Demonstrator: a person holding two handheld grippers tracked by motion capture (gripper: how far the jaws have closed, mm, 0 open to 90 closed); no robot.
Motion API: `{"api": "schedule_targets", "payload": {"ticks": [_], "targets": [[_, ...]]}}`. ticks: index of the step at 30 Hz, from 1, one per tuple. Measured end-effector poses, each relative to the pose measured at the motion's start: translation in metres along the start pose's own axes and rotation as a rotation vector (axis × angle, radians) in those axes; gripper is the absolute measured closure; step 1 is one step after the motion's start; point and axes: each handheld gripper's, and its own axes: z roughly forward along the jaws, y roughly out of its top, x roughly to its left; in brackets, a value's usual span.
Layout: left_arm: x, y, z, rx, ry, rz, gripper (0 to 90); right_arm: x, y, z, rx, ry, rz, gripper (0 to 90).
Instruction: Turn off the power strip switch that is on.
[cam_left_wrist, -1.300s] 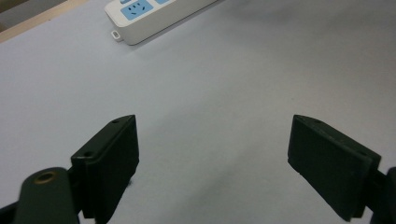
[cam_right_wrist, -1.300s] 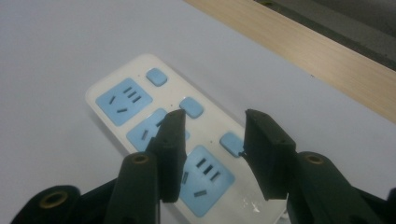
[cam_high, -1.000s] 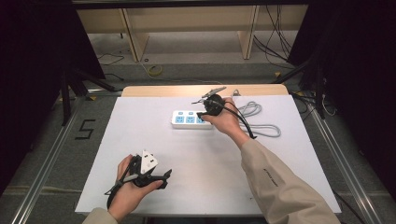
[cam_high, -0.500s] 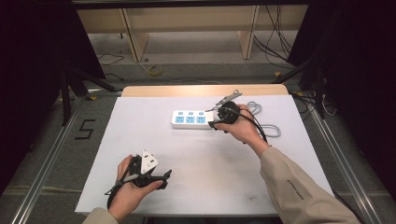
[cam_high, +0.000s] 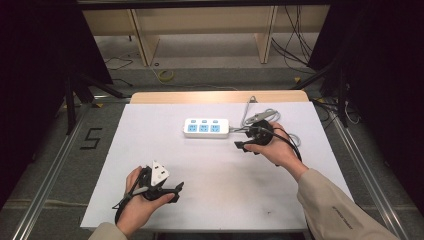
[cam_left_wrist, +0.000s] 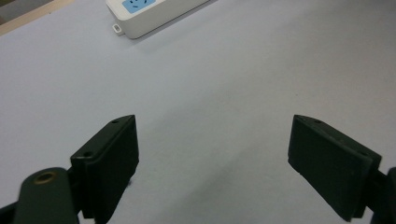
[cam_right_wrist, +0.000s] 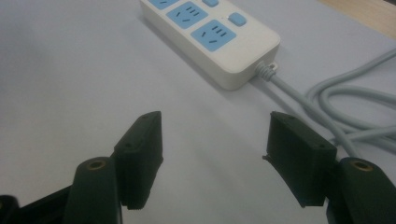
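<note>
A white power strip (cam_high: 206, 128) with three blue sockets lies at the back middle of the white table (cam_high: 220, 185). Its grey cable (cam_high: 264, 116) coils to the right. My right gripper (cam_high: 243, 139) hovers just right of the strip's cable end, open and empty. In the right gripper view the strip (cam_right_wrist: 210, 37) and cable (cam_right_wrist: 327, 102) lie ahead of the spread right gripper (cam_right_wrist: 215, 135). My left gripper (cam_high: 176, 193) rests near the front left, open with nothing between its fingers. In the left gripper view the left gripper (cam_left_wrist: 212, 140) faces bare table, with the strip's corner (cam_left_wrist: 149, 14) at the top.
A wooden strip (cam_high: 200, 96) runs along the table's back edge. Beyond it stand wooden shelf legs (cam_high: 140, 40) with loose cables on the floor. A "5" mark (cam_high: 91, 138) sits on the floor at the left. Metal rails (cam_high: 360, 165) flank the table.
My right gripper has moved from over the strip's right end toward the right and nearer, and now sits lower beside the cable end. The left gripper has not moved.
</note>
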Motion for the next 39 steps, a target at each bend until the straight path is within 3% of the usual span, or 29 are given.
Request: {"api": "schedule_targets", "payload": {"ticks": [8,14,18,26,39], "targets": [[0.000,0.000,0.000,0.002,0.000,-0.002,15.9,0.006,-0.024,-0.021,-0.024,0.011,0.000,35.2],[0.000,0.000,0.000,0.003,0.001,-0.004,15.9,0.011,-0.046,-0.038,-0.053,0.045,0.027,34.4],[0.000,0.000,0.000,0.001,0.000,-0.004,15.9,0.017,-0.064,-0.047,-0.062,0.058,0.021,33.0],[0.000,0.000,-0.001,0.005,0.002,-0.003,15.9,0.017,-0.090,-0.061,-0.068,0.061,0.030,30.9],[0.000,0.000,-0.001,-0.004,-0.007,-0.018,16.2,0.031,-0.128,-0.089,-0.093,0.068,0.020,29.8]]}}
